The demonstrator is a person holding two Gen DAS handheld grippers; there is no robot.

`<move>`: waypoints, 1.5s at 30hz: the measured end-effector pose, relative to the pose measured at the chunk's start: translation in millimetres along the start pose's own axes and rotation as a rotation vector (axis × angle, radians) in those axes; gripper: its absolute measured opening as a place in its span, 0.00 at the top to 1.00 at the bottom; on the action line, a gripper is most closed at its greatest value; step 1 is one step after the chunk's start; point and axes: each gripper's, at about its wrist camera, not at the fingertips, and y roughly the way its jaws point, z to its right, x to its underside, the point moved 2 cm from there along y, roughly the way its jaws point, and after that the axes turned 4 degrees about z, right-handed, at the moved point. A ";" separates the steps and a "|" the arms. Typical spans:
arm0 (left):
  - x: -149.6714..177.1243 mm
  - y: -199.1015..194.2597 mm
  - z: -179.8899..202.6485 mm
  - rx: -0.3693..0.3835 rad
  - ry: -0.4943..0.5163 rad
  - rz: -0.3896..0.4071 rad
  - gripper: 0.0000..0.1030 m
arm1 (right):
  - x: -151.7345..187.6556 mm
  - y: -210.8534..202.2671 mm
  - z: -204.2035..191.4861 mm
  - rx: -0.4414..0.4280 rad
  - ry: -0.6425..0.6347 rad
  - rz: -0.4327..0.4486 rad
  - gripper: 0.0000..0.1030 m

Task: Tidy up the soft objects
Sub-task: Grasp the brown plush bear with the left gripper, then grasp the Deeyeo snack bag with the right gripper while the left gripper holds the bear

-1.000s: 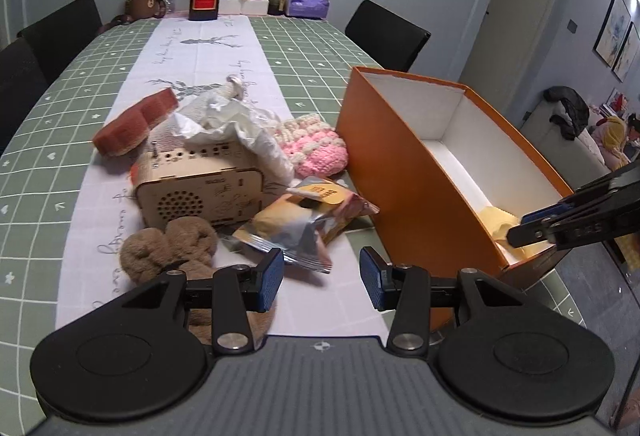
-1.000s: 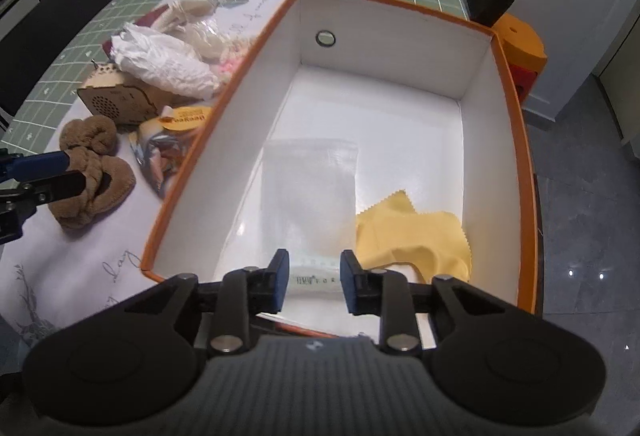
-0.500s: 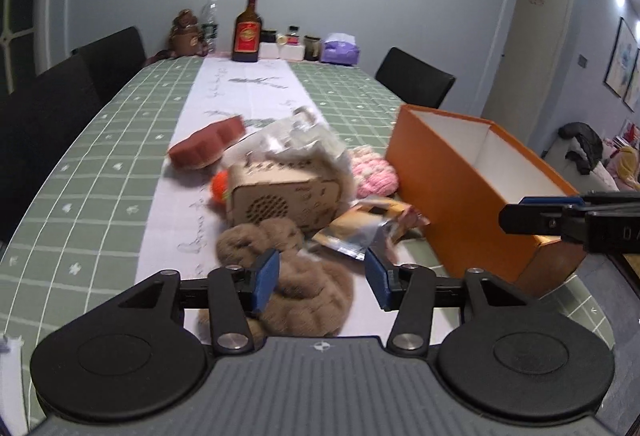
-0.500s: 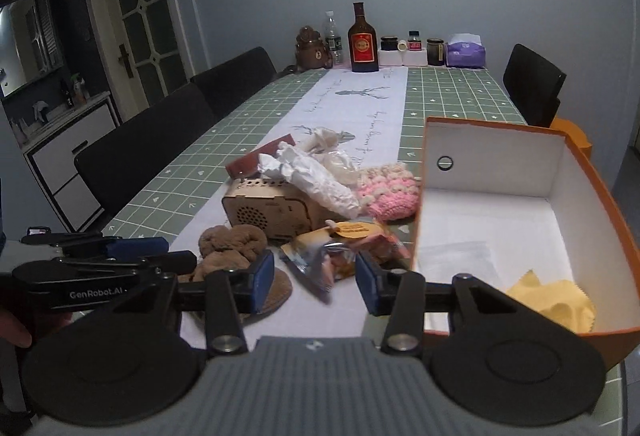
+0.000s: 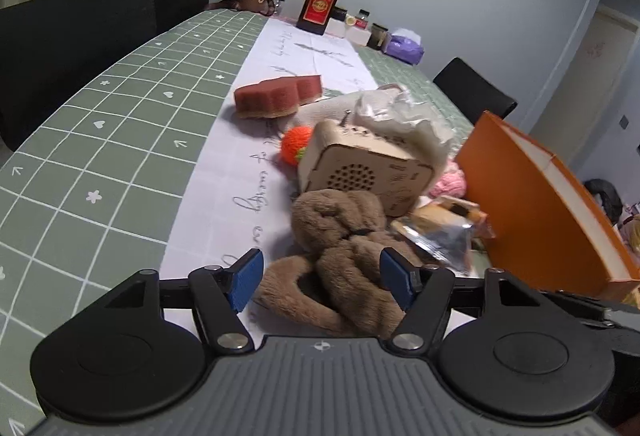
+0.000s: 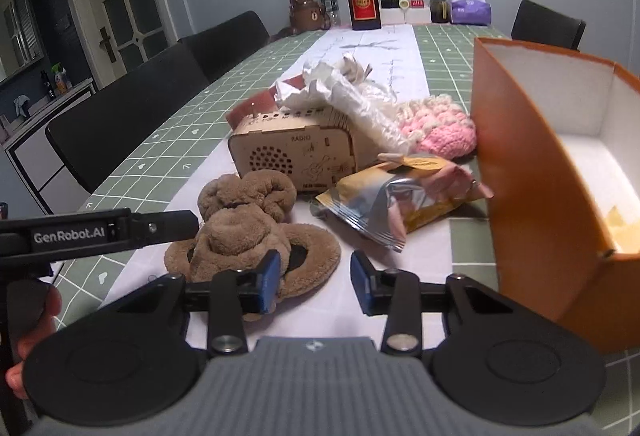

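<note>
Since the earlier frames both grippers have been brought away from the orange box [image 6: 532,164] and down toward the brown plush [image 5: 348,256] at the near end of the white runner [image 5: 224,204]. At far left, green checked cloth covers the surface [image 5: 100,140], with black chairs [image 5: 72,32] beyond it. The left gripper [image 5: 322,278] is held low over the plush; its fingers [image 5: 248,276] are spreading, released, with the plush lying between them and not pressed by either pad. In the right wrist view, that gripper is seen reaching in from the left, its tip near the plush.

Behind the plush, a red sponge [image 5: 278,96], an orange ball [image 5: 296,146] and a wooden radio [image 6: 294,156] are found, with crumpled white plastic [image 6: 340,96] draped over the radio. Further right, a foil snack bag [image 6: 396,200] lies beside the plush, and a pink knit piece [image 6: 444,130] rests against the box. The right gripper [image 6: 314,282] hangs just right of the plush; its fingers [image 6: 362,286] are narrowing, grasping nothing, bare runner showing between them. At far right, the box stands open, a yellow cloth [image 6: 618,226] lying inside it.
</note>
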 end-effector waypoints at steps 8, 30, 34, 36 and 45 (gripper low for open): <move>1.5 25.1 -15.1 0.054 -0.105 -0.072 0.17 | -2.1 23.8 -3.9 0.012 -0.017 -0.015 0.62; 3.9 38.8 16.8 0.195 -0.307 -0.193 0.17 | 8.3 41.4 10.8 0.004 0.015 -0.063 0.74; 6.0 39.2 23.9 0.127 -0.249 -0.170 0.33 | 10.9 42.6 7.7 0.007 0.003 -0.061 0.74; 6.3 39.7 22.7 0.130 -0.239 -0.160 0.40 | 11.2 41.3 7.8 0.008 0.001 -0.059 0.73; -2.0 22.7 27.7 0.064 -0.119 -0.067 0.56 | 0.6 25.6 9.5 0.148 -0.073 0.063 0.60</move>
